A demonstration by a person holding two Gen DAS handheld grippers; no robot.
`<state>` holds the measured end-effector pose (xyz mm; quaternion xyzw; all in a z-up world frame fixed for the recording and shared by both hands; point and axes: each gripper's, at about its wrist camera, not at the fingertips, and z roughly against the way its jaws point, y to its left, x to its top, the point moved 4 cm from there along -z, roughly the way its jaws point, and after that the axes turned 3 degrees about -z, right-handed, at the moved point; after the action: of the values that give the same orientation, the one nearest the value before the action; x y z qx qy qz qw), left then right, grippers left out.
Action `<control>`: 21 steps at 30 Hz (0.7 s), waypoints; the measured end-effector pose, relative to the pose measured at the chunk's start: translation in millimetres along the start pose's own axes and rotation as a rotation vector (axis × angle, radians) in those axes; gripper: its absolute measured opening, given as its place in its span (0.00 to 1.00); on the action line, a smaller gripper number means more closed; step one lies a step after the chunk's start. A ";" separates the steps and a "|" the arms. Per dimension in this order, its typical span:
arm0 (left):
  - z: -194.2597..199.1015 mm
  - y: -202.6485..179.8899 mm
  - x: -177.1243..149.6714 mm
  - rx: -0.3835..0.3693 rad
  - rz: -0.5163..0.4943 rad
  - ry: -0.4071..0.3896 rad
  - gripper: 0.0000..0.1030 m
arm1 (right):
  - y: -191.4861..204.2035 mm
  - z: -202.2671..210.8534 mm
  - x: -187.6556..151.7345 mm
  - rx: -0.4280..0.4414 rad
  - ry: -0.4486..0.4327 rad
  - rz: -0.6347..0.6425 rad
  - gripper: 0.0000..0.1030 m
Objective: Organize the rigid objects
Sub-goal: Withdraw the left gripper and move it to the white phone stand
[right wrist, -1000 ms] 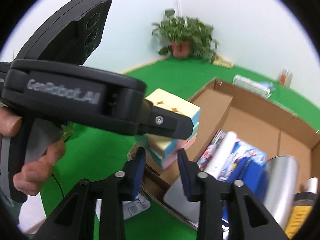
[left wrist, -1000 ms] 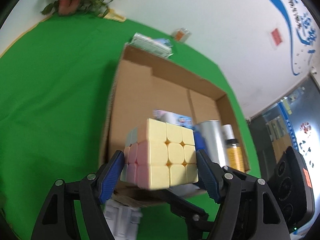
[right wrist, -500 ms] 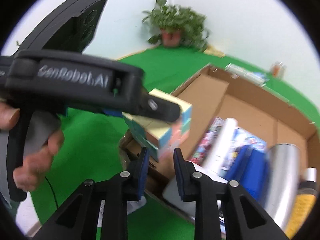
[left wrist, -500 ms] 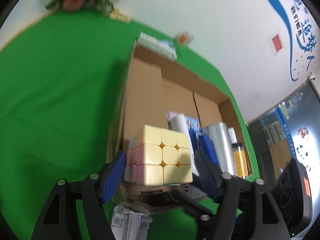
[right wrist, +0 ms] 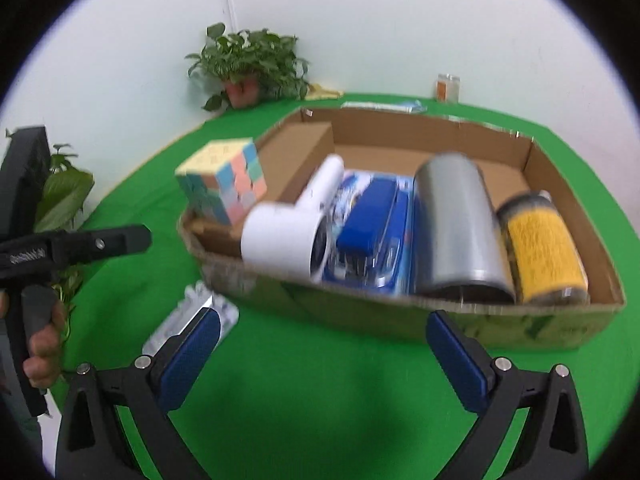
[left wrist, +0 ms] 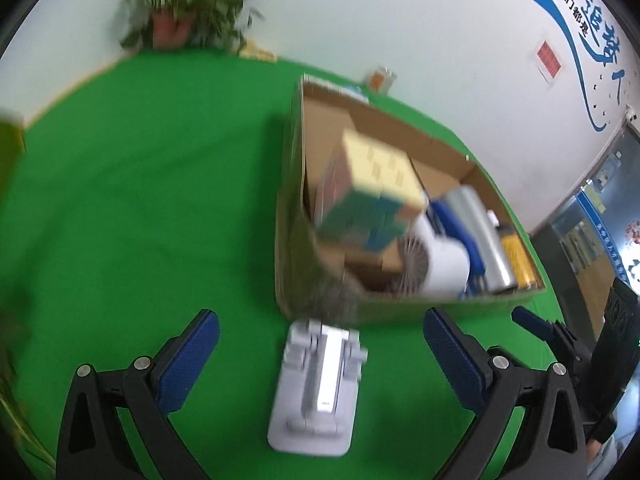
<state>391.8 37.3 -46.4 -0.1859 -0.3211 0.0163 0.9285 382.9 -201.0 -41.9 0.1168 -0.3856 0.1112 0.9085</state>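
the box [right wrist: 404, 320] was rough brown cardboard, the can [right wrist: 456, 224] brushed matt metal, the dryer [right wrist: 284, 240] smooth white plastic, the cube [right wrist: 224, 180] pastel plastic, the table [right wrist: 320, 400] matt green cloth.

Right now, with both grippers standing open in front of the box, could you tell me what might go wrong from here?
1. The puzzle cube sits at the left end of the cardboard box, tilted against the wall; it may tip or roll onto the white hair dryer.
2. The box is crowded: silver cylinder, yellow jar and blue stapler lie side by side, so another item may not settle flat.
3. The grey holder lies between the opening fingers of the left gripper; a hurried grab could shove it against the box.
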 end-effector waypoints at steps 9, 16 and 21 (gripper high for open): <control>-55.6 -0.4 -38.8 -0.043 0.048 0.168 0.71 | 1.5 -2.3 -48.3 0.120 0.121 0.003 1.00; -65.2 -40.8 -52.5 -0.022 -0.007 0.192 0.71 | -15.0 8.7 -74.7 0.133 0.167 -0.020 1.00; -73.7 -92.5 -69.5 -0.130 0.037 0.236 0.71 | -33.7 21.0 -91.5 0.140 0.167 -0.032 1.00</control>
<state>372.7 -83.9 -107.9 -0.2524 -0.2067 -0.0095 0.9453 316.6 -249.4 -98.4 0.1764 -0.2979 0.1327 0.9287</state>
